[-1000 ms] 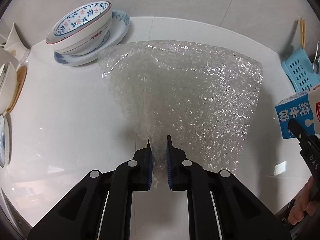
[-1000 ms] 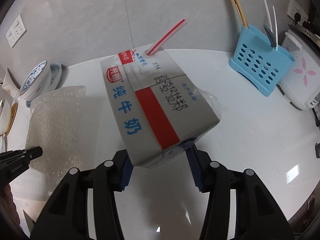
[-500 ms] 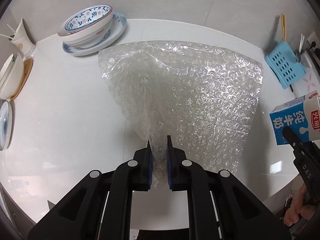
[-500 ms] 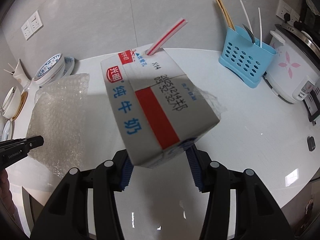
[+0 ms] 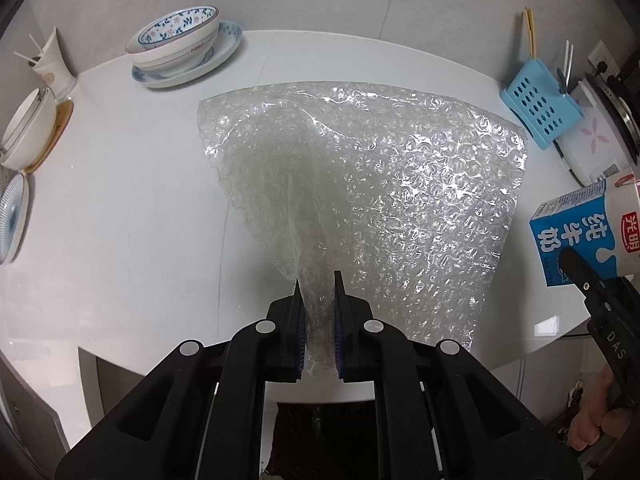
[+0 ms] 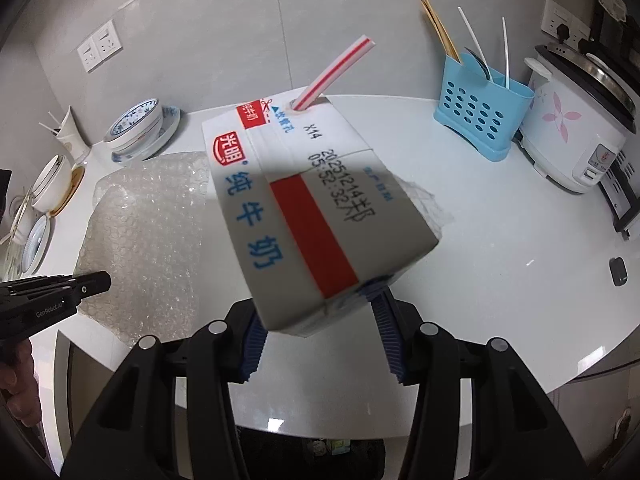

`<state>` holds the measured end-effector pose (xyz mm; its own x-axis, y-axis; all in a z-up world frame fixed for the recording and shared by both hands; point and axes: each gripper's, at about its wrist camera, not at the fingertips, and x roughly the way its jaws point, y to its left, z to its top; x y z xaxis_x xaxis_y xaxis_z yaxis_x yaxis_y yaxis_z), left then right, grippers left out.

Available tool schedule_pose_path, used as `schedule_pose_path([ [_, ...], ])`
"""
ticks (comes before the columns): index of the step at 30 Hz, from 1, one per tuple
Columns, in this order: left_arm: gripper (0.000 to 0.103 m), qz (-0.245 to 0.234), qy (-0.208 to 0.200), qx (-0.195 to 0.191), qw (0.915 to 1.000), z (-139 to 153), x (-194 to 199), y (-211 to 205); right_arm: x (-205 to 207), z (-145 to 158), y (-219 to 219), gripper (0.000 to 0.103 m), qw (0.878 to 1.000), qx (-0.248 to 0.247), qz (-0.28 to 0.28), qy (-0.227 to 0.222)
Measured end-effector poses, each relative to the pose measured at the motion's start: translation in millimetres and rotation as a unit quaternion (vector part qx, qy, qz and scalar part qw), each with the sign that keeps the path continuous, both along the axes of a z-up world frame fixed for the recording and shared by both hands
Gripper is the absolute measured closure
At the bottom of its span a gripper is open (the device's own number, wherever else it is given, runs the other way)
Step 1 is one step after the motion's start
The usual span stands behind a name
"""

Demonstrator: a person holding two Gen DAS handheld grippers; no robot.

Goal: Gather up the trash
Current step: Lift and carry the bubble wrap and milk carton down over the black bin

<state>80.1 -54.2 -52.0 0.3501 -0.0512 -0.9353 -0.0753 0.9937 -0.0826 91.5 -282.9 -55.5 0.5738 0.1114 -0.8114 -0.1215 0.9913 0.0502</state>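
A clear sheet of bubble wrap (image 5: 380, 200) hangs lifted over the white round table (image 5: 120, 200), pinched at its near corner by my left gripper (image 5: 317, 280), which is shut on it. The same bubble wrap (image 6: 152, 224) and the left gripper (image 6: 96, 282) show at the left of the right wrist view. A blue and white milk carton (image 6: 304, 208) with a red-striped straw (image 6: 340, 68) is clamped at its bottom between the blue pads of my right gripper (image 6: 320, 320). That milk carton (image 5: 580, 236) appears at the right edge of the left wrist view, held above the table rim.
A patterned bowl on a plate (image 5: 180, 46), a cup (image 5: 52, 64), a white bowl on a coaster (image 5: 28, 128) and a striped dish (image 5: 12, 216) line the table's far left. A blue utensil holder (image 6: 480, 116) and a rice cooker (image 6: 576, 128) stand at right. A small dark object (image 6: 618, 272) lies near the right rim.
Both grippers have drawn back toward the table's near edge with their loads, rising a little. More of the table, its front rim and the floor below now show.
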Motion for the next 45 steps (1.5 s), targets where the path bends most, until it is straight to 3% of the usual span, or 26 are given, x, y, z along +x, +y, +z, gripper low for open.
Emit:
schedule_pose_path([
  [16, 0.093, 0.016, -0.001, -0.007, 0.9998, -8, -74, -22, -72, -12, -36, 0.057, 1.0, 0.0, 0.008, -0.001],
  [33, 0.093, 0.012, 0.028, -0.04, 0.9987, -40, -140, -47, -134, -46, -73, 0.057, 0.999, -0.011, 0.021, 0.029],
  [45, 0.093, 0.021, 0.07, -0.05, 0.9961, -103, -185, -58, -174, -94, -70, 0.057, 0.996, 0.005, 0.054, 0.067],
])
